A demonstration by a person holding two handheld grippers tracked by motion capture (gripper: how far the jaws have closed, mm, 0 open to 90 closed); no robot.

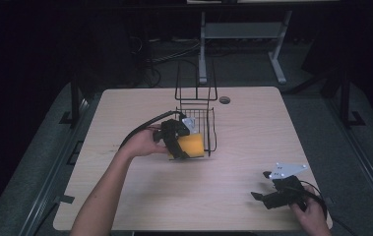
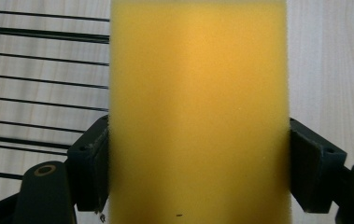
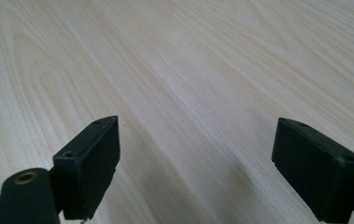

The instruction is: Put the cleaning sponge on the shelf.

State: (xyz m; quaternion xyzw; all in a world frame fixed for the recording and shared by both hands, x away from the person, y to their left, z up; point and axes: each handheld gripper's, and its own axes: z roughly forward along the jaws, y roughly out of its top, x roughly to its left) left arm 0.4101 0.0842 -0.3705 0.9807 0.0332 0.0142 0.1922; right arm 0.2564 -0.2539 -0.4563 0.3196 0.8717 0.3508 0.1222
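The left gripper is clamping a yellow rectangular foam sponge between its two black jaws; in the left gripper view the sponge is standing upright with a jaw pressing against each of its long sides. In the high view the sponge is sitting at the near left corner of a black wire basket, which is resting on the light wooden table with its tall handle rising at the far side. Whether the sponge is touching the basket wires cannot be told. The black wires of the basket are running just beside the sponge in the left gripper view.

The right gripper is lying near the table's front right edge, well apart from the basket. Its jaws are standing wide open with nothing between them, and in the right gripper view bare table wood is showing in the gap.
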